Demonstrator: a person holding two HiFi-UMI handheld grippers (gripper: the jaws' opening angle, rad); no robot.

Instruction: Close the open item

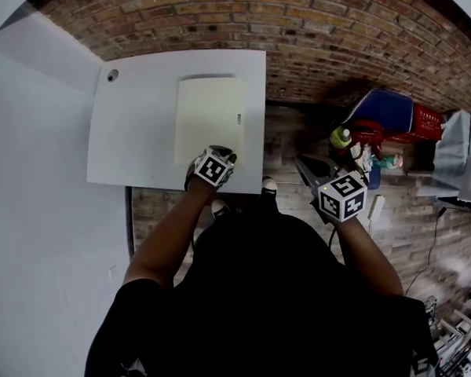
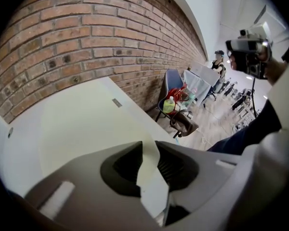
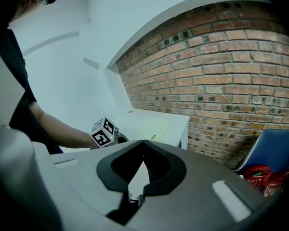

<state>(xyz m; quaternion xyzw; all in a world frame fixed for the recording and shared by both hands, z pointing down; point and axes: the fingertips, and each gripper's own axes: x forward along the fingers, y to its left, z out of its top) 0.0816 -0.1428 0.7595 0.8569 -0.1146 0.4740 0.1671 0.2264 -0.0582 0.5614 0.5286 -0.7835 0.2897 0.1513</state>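
A pale yellow flat folder-like item [image 1: 209,120] lies closed and flat on the white table [image 1: 133,132], against the brick wall. My left gripper [image 1: 213,166] is at the item's near edge, pointing steeply down. In the left gripper view its jaws [image 2: 151,148] stand a little apart, and the pale cover [image 2: 82,124] shows through the narrow gap; I see no pads pressing on it. My right gripper [image 1: 308,166] hangs off the table's right side, over the floor. Its fingertips [image 3: 144,141] meet with nothing in them.
The brick wall [image 1: 298,22] runs behind the table, and a white wall [image 1: 31,171] bounds the left. A blue chair [image 1: 388,108] with a red basket and a green bottle [image 1: 341,137] stands on the right. A cable hole [image 1: 111,75] marks the table's far left corner.
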